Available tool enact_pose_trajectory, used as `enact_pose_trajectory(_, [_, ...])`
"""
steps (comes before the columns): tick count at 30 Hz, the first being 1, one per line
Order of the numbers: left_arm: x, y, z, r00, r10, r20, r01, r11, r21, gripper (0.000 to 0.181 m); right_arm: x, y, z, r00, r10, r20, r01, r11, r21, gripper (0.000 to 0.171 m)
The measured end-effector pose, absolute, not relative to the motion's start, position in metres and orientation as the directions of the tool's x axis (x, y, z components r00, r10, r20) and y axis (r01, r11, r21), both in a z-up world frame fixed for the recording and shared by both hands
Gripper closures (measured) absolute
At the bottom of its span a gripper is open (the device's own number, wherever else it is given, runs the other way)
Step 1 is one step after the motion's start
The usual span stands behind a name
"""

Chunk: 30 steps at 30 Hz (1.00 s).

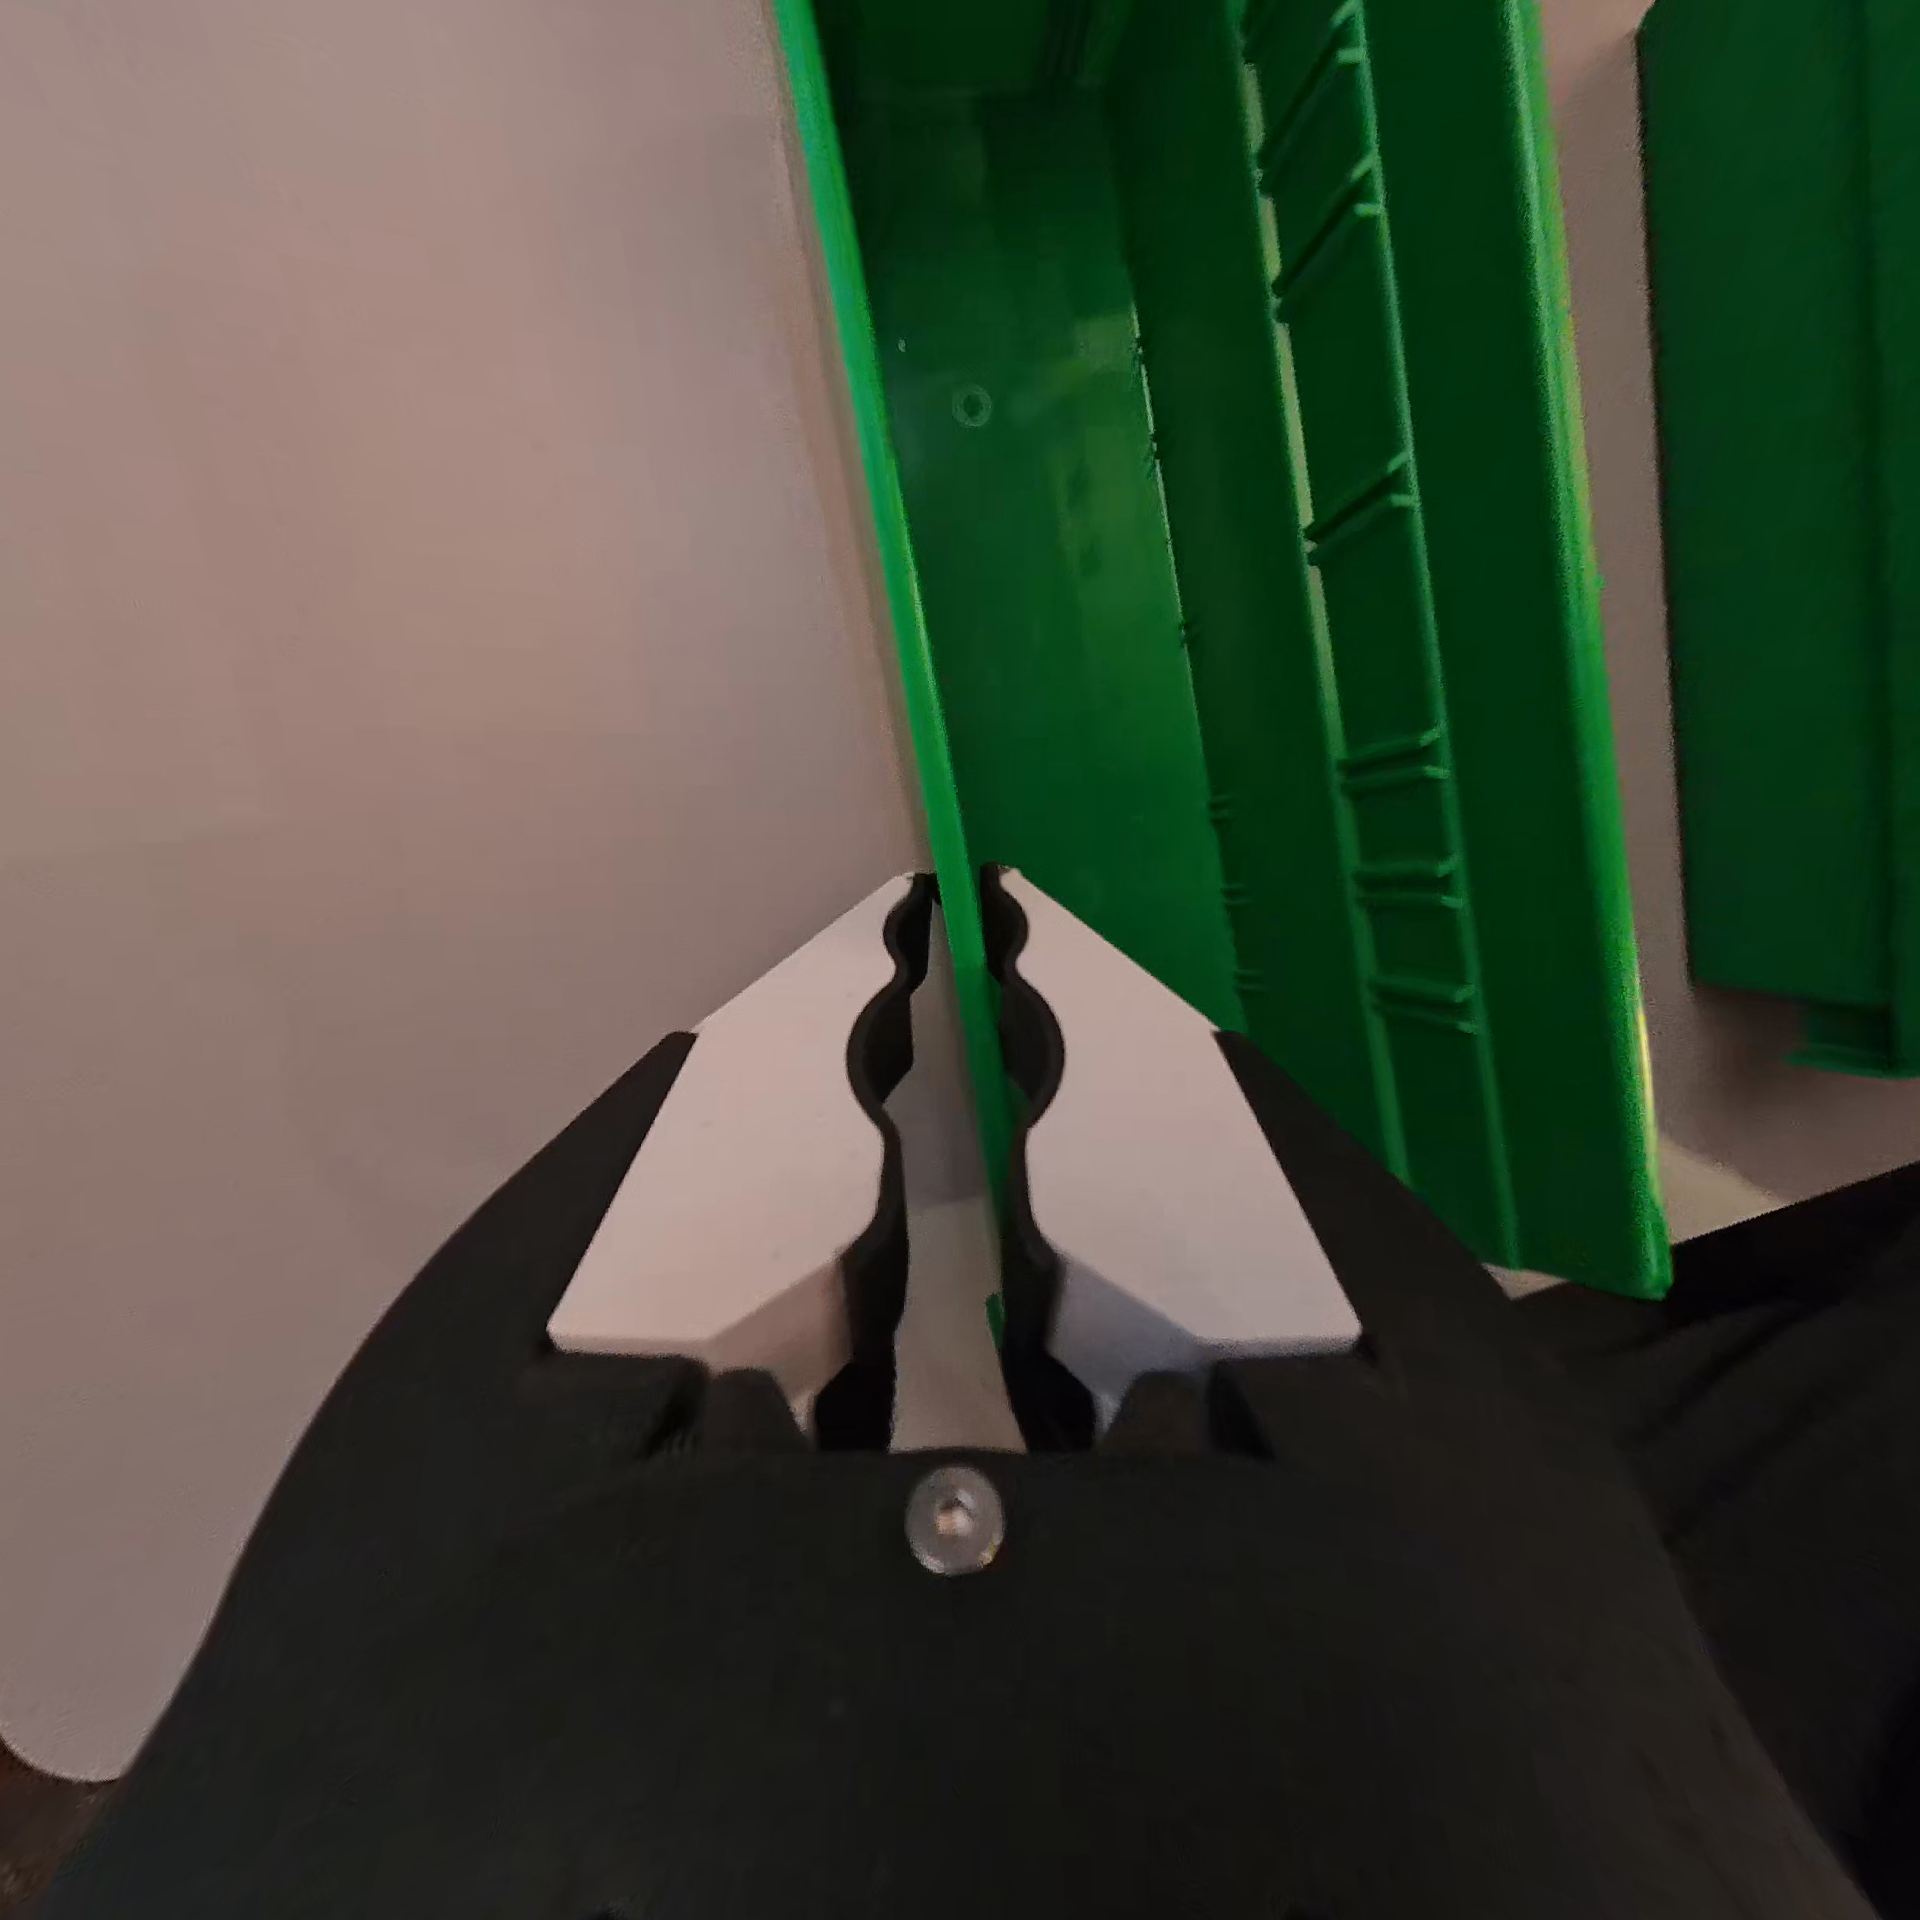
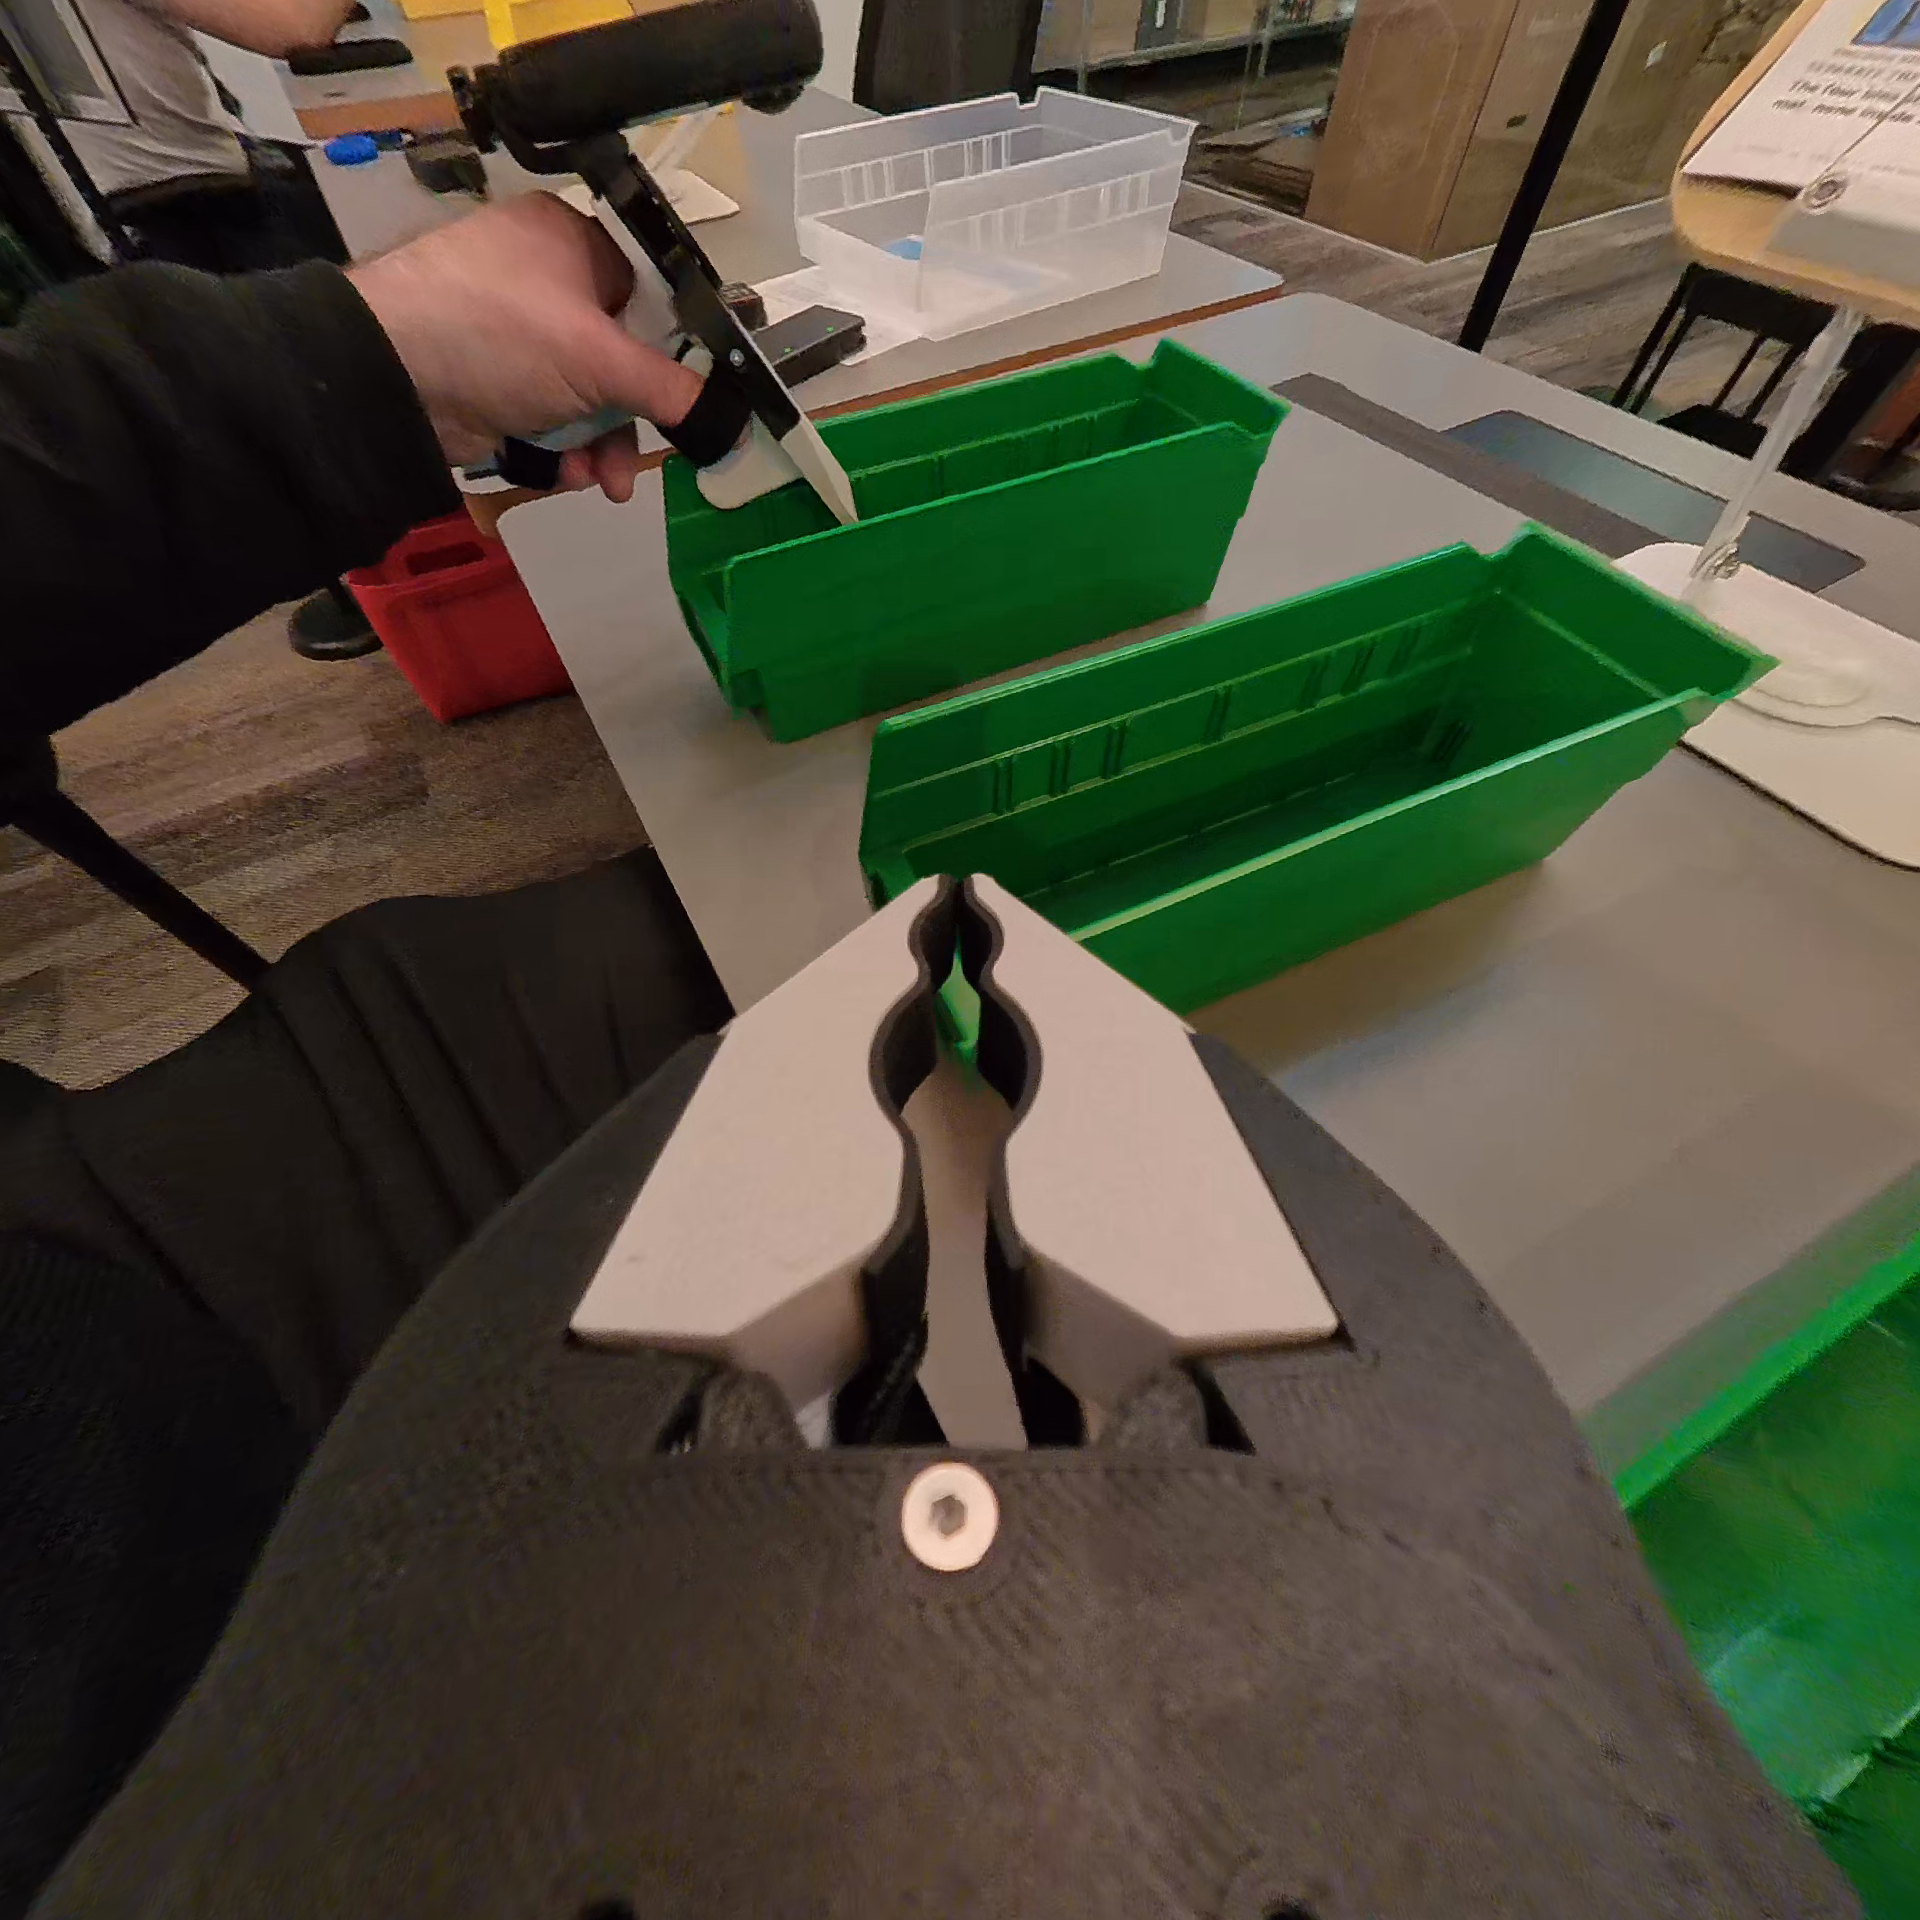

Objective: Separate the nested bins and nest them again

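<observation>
Our left claw (image 1: 961, 878) is pinched on the thin side wall of the far green bin (image 1: 1049, 582), its wavy black pads pressed against either face of the plastic; from the right wrist view we see the same claw (image 2: 831, 499) dipping over that bin's near end (image 2: 987, 551), held by a hand (image 2: 520, 332) in a dark sleeve. Our right claw (image 2: 958, 883) sits with its tips pressed almost together at the near end wall of the middle green bin (image 2: 1299, 790); we cannot tell for sure whether a sliver of that wall is caught between them. Both bins are long, narrow, glossy green troughs with ribbed slots along the upper inside walls and a flared lip at the far end, standing upright and side by side but apart on the grey surface (image 2: 1455, 1091). A third green bin (image 2: 1787, 1538) shows blurred at the lower right edge. Farther off, a clear plastic bin (image 2: 987, 197) rests on another table, a red container (image 2: 457, 613) sits low beside the surface's left edge, and a white sign on a stand (image 2: 1829, 177) carries printed writing at the upper right.
</observation>
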State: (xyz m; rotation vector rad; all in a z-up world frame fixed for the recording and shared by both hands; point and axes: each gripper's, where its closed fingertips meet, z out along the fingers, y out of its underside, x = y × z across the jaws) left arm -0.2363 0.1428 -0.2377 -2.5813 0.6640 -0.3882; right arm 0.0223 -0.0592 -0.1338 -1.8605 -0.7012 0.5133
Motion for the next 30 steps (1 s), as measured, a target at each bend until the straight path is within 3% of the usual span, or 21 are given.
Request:
enact_pose_trajectory(6, [-0.229, 0.142, -0.237, 0.821, -0.541, 0.184, -0.403, -0.777, -0.484, 0.173, 0.056, -0.046, -0.120, 0.812, 0.583, 0.002, 0.234, -0.322, -0.917, 0.118])
enact_pose_trajectory(10, [-0.220, 0.138, -0.232, 0.799, -0.543, 0.258, -0.360, -0.777, -0.517, 0.143, 0.108, -0.028, -0.115, 0.887, 0.461, 0.031, 0.239, -0.400, -0.885, 0.076])
enact_pose_trajectory(14, [-0.213, 0.133, -0.226, 0.780, -0.563, 0.274, -0.365, -0.764, -0.532, 0.137, 0.178, -0.004, -0.122, 0.954, 0.295, 0.052, 0.208, -0.524, -0.826, 0.047])
enact_pose_trajectory(21, [-0.202, 0.147, -0.210, 0.777, -0.568, 0.271, -0.297, -0.711, -0.638, 0.120, 0.239, 0.035, -0.162, 0.989, 0.148, 0.026, 0.127, -0.736, -0.665, 0.019])
enact_pose_trajectory(24, [-0.201, 0.151, -0.205, 0.781, -0.574, 0.245, -0.300, -0.689, -0.660, 0.116, 0.241, 0.047, -0.186, 0.991, 0.132, -0.008, 0.102, -0.806, -0.583, 0.017])
enact_pose_trajectory(30, [-0.199, 0.159, -0.198, 0.778, -0.571, 0.263, -0.259, -0.672, -0.694, 0.118, 0.261, 0.054, -0.221, 0.985, 0.109, 0.132, 0.154, -0.901, -0.405, 0.025])
